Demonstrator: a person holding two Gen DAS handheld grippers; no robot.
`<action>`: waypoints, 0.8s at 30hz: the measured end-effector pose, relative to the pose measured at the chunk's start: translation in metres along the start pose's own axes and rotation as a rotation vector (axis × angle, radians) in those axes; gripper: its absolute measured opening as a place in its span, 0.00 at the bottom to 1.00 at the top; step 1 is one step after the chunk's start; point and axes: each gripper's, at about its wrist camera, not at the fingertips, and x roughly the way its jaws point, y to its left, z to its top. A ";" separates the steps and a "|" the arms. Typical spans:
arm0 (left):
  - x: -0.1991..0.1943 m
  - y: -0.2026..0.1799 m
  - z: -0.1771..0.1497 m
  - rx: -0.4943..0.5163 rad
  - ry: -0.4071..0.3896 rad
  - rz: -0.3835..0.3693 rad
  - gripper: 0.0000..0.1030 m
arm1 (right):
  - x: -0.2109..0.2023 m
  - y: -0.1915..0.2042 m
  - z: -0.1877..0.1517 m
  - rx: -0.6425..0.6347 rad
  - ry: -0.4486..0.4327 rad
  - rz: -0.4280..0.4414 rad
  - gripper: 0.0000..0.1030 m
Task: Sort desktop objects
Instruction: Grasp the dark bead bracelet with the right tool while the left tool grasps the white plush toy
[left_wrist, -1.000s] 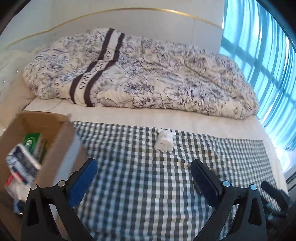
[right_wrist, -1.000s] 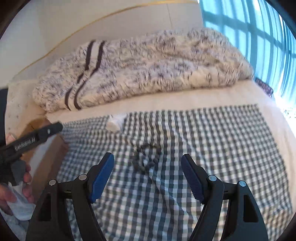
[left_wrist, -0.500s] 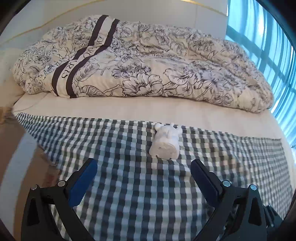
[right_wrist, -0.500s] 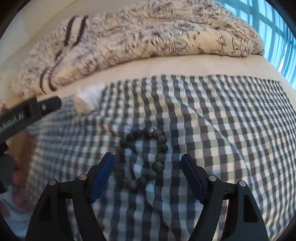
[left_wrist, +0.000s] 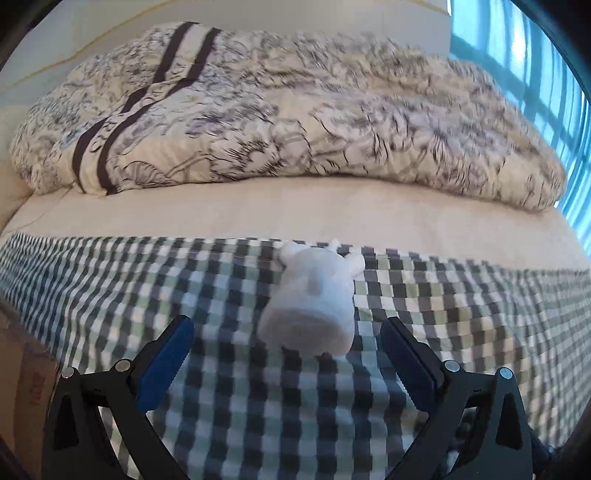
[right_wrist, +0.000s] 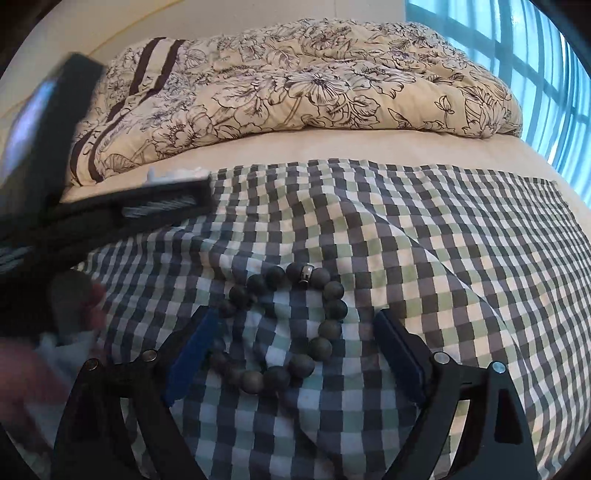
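A small white figurine (left_wrist: 309, 306) lies on the checked cloth (left_wrist: 461, 314), just ahead of my left gripper (left_wrist: 286, 352), which is open with the figurine's base between the fingertips. A dark bead bracelet (right_wrist: 284, 325) lies on the same cloth (right_wrist: 443, 258). My right gripper (right_wrist: 295, 343) is open and straddles it, the beads resting between the blue pads. The right wrist view also shows the left gripper's black body (right_wrist: 110, 214) at the left, hiding most of the figurine (right_wrist: 177, 173).
A folded floral quilt (left_wrist: 295, 118) lies across the back of the bed. A cardboard box edge (left_wrist: 26, 398) shows at the lower left. Blue window blinds (right_wrist: 535, 74) are at the right. A person's hand (right_wrist: 33, 369) holds the left tool.
Both grippers have moved forward and down. The figurine now sits at the left fingertips and the bracelet lies between the right fingers. The box has slid almost out of the left view.
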 end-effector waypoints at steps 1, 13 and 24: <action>0.007 -0.003 0.001 0.010 0.014 0.006 1.00 | 0.000 0.001 -0.001 -0.004 0.001 -0.003 0.86; 0.023 -0.002 0.007 0.064 0.040 -0.080 0.50 | 0.002 -0.004 -0.005 0.025 -0.023 -0.064 0.55; -0.073 0.032 -0.032 0.103 -0.008 -0.023 0.50 | -0.035 -0.024 0.000 0.075 -0.032 0.034 0.23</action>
